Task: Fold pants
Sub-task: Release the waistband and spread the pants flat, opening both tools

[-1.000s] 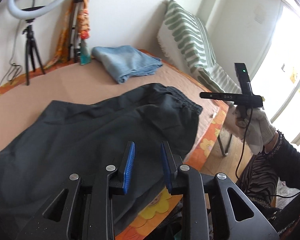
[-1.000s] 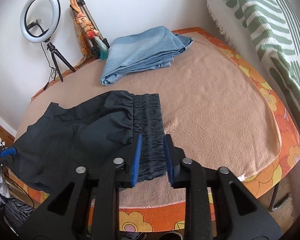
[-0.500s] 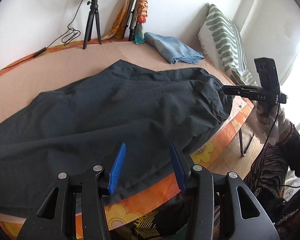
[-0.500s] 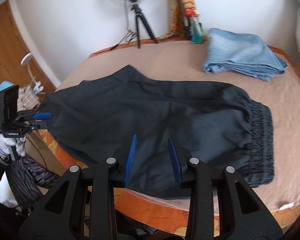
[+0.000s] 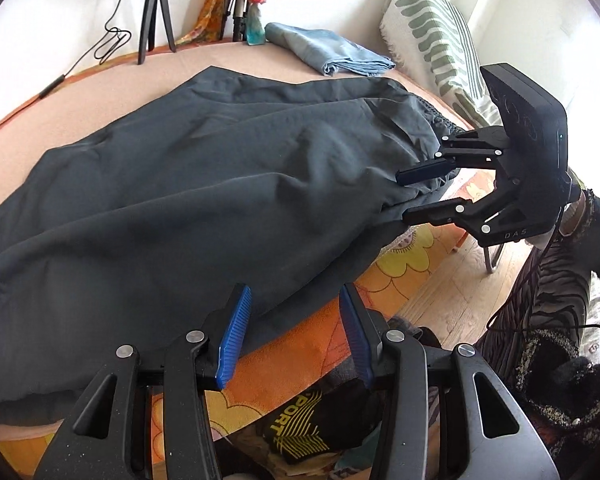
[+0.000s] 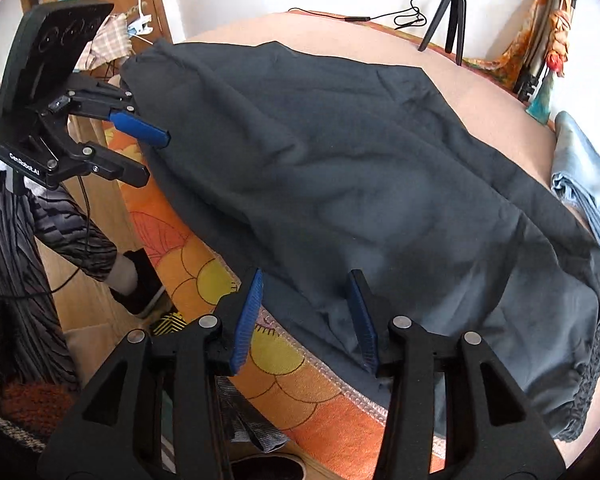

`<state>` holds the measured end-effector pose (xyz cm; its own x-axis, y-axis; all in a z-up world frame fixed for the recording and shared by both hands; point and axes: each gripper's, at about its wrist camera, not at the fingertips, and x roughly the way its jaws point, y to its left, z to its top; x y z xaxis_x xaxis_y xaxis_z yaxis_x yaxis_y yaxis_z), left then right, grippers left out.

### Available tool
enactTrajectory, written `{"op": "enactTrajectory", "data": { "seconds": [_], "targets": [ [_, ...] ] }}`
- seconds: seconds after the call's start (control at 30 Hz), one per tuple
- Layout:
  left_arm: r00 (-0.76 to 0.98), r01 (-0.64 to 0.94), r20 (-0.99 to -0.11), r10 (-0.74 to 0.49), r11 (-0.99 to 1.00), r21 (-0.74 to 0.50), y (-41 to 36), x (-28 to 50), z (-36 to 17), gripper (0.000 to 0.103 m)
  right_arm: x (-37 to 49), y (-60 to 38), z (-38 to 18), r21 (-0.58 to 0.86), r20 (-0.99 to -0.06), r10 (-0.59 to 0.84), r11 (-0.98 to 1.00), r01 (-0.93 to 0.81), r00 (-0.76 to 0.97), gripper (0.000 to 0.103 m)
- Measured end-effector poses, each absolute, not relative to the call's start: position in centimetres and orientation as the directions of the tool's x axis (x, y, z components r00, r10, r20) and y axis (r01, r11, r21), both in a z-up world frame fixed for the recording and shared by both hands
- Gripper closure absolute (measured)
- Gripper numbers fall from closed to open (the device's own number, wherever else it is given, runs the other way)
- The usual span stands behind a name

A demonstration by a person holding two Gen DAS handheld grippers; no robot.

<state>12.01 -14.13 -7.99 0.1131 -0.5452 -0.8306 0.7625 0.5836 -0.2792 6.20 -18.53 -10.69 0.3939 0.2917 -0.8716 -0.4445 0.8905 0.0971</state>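
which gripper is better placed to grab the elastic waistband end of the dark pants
Right: the right gripper hovers open by the dark grey pants' gathered waistband, while the left gripper is at the leg end.

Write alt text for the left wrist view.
Dark pants lie spread across a tan-covered table, with the left tool open just above their near edge. The right tool is open at the waistband end; folded blue jeans rest behind.

Dark grey pants of thin, matt, softly creased cloth lie ahead of both sets of fingers, on a fuzzy tan blanket. The left gripper and right gripper are matt black plastic with ribbed blue pads and shiny metal screws. Faded blue denim lies beyond.
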Motion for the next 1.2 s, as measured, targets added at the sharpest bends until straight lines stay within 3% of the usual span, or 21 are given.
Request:
{"op": "enactTrajectory", "data": {
  "seconds": [0.13, 0.2, 0.4, 0.53, 0.63, 0.8, 0.97, 1.2],
  "targets": [
    [0.115, 0.767, -0.837, -0.535, 0.584, -0.268, -14.5, 12.4, -8.5, 0.059, 6.6, -17.9, -11.1, 0.079, -0.869, 0.293, 0.878, -0.472, 0.400, 0.063],
    [0.102, 0.764, -0.839, -0.534, 0.583, -0.278, -14.6, 12.6, -8.8, 0.059, 6.8, -17.8, -11.3, 0.084, -0.872, 0.300, 0.870, -0.485, 0.387, 0.094],
    [0.067, 0.754, -0.832, -0.551, 0.574, -0.319, -13.9, 12.3, -8.2, 0.059, 5.0, -18.1, -10.4, 0.116, -0.870, 0.352, 0.827, -0.551, 0.344, 0.098],
    [0.097, 0.750, -0.819, -0.566, 0.582, -0.314, -13.3, 12.5, -7.1, 0.059, 5.8, -18.7, -10.8, 0.156, -0.871, 0.357, 0.852, -0.499, 0.337, 0.098],
    [0.132, 0.732, -0.825, -0.549, 0.615, -0.292, -12.5, 13.4, -7.1, 0.059, 6.5, -19.0, -9.9, 0.195, -0.863, 0.386, 0.849, -0.491, 0.325, 0.088],
    [0.177, 0.692, -0.826, -0.536, 0.664, -0.283, -10.4, 15.1, -7.0, 0.059, 8.7, -21.4, -5.8, 0.311, -0.762, 0.509, 0.831, -0.462, 0.402, 0.051],
    [0.250, 0.622, -0.814, -0.524, 0.731, -0.279, -6.8, 16.4, -6.6, 0.059, 14.5, -23.7, -3.6, 0.273, -0.748, 0.441, 0.886, -0.375, 0.496, 0.051],
    [0.365, 0.468, -0.826, -0.430, 0.852, -0.237, -0.3, 18.2, -6.8, 0.059, 25.2, -25.7, -6.6, 0.325, -0.785, 0.404, 0.914, -0.243, 0.469, 0.048]
  ]
}}
